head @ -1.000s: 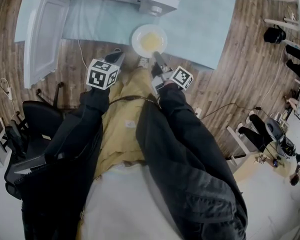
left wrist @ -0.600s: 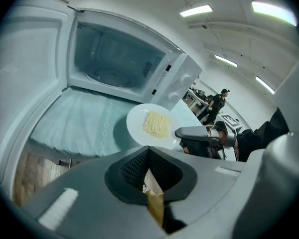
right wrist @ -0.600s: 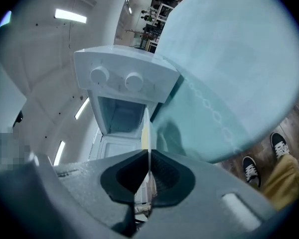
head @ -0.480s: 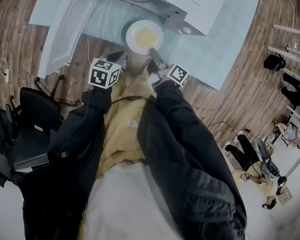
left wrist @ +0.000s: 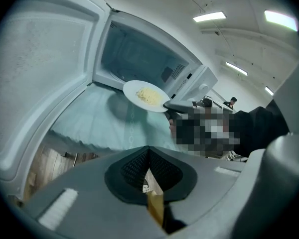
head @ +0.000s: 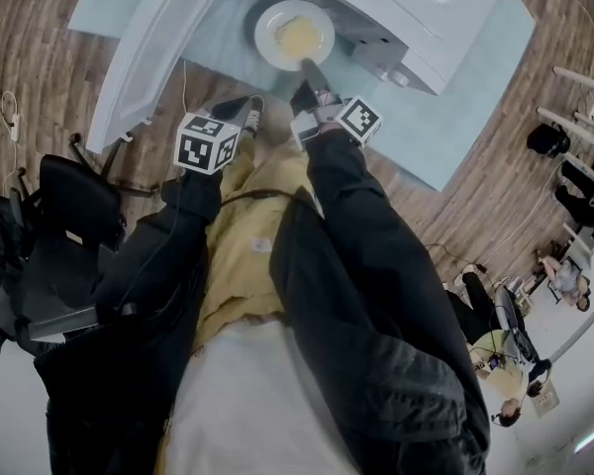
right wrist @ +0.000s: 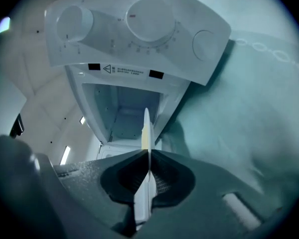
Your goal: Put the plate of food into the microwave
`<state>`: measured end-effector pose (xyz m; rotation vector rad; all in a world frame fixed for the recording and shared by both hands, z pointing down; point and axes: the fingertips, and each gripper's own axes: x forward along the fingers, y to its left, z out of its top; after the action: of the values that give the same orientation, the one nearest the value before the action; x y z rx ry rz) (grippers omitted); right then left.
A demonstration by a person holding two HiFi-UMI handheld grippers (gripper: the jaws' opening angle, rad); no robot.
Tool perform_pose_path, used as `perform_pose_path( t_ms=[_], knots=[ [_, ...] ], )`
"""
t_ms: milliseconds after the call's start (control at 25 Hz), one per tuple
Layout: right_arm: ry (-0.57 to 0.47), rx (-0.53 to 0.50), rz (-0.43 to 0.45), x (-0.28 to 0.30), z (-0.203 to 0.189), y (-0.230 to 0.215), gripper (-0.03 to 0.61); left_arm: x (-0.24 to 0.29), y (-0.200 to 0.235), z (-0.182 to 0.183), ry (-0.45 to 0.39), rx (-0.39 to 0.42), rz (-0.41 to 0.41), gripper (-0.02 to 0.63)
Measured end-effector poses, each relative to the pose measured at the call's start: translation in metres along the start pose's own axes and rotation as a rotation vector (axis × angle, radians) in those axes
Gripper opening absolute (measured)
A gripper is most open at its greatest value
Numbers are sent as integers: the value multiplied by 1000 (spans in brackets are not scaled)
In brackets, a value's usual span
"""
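Where the plate hangs: plate of yellow food, clear of the tabletop, just before the microwave's open mouth.
Right claw: clenched on the plate's near rim; its own view shows the plate edge-on, the cavity beyond.
Left claw: closed, empty; only its view shows the door's inner face, left.
Around: black chair, left.
Change: a second ago the plate hung over the tabletop's near edge.

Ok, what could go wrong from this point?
The right gripper pinches the plate by one rim edge only, so it could tip or slip and spill the food. The plate sits close to the microwave opening; its rim might clip the frame.
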<state>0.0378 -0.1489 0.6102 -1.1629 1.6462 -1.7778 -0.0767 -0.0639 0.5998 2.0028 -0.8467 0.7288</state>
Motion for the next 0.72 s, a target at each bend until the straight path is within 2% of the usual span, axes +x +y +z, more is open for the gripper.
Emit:
perform_pose_path(
  t_ms=[240, 520, 720],
  knots=[
    [-65, 32, 50, 43, 21, 14, 9, -3, 15, -1, -1, -31, 10, -3],
    [-162, 59, 36, 77, 50, 17, 9, -3, 26, -1, 1, -58, 13, -3],
    [-201, 43, 24, 87, 61, 14, 9, -6, 34, -4, -3, -73, 18, -3]
  ],
)
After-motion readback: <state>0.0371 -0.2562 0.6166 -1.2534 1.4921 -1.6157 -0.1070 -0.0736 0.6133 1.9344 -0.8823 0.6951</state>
